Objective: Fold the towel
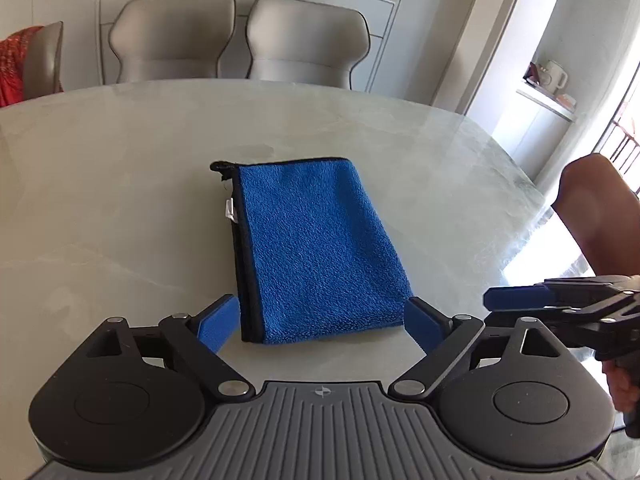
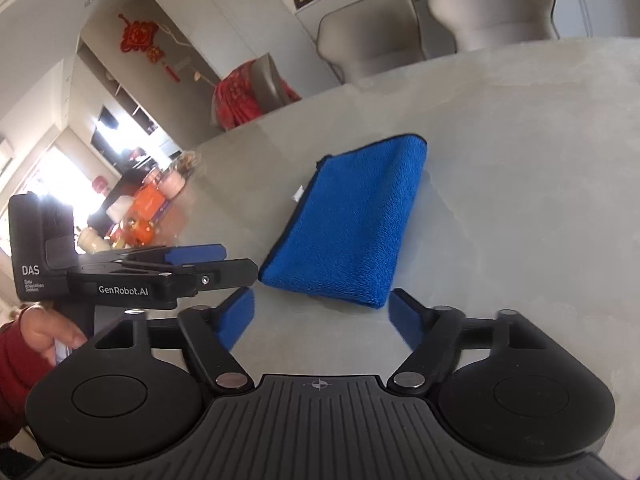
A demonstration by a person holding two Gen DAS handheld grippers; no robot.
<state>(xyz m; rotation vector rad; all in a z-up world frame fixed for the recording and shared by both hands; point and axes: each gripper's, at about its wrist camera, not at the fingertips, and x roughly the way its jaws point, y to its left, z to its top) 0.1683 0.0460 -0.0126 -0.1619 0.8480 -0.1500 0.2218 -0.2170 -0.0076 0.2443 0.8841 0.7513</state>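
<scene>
A blue towel (image 1: 316,248) with a black hem lies folded into a narrow rectangle on the pale table (image 1: 120,184). It also shows in the right wrist view (image 2: 356,220). My left gripper (image 1: 322,322) is open and empty, just short of the towel's near edge, its blue pads either side of it. My right gripper (image 2: 322,316) is open and empty, just short of the towel's near right corner. The right gripper shows from the side at the right of the left wrist view (image 1: 568,304). The left gripper shows at the left of the right wrist view (image 2: 160,272).
Two grey chairs (image 1: 240,40) stand at the table's far side, a third with a red cloth (image 1: 24,64) at the left. A cabinet with ornaments stands behind them. Cluttered items (image 2: 148,208) sit at the table's far left end.
</scene>
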